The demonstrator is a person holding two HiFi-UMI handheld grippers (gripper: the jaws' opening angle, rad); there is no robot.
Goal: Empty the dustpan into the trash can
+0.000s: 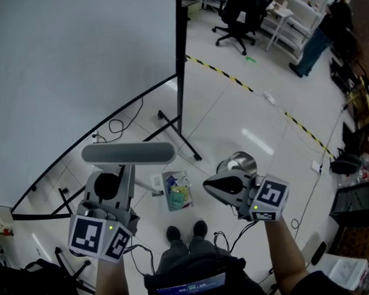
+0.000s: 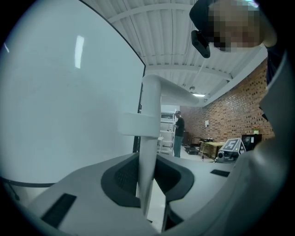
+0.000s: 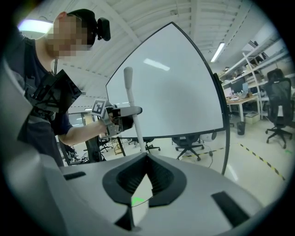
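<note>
- Left claw (image 2: 148,177) is clamped on the upright handle (image 2: 150,115), and the dustpan (image 1: 177,189) sits just left of the can (image 1: 238,162).
- Right claw (image 3: 146,159) is closed and empty, nearer the can.

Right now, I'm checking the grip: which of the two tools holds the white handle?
The left tool: its jaws clamp the white handle. The right tool is shut on nothing.

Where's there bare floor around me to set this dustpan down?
The widest bare floor lies ahead, between the whiteboard stand's foot and the striped tape, beyond the trash can. It is crowded close in: the dustpan by your shoes, the trash can beside it, and cables under the whiteboard at left.
</note>
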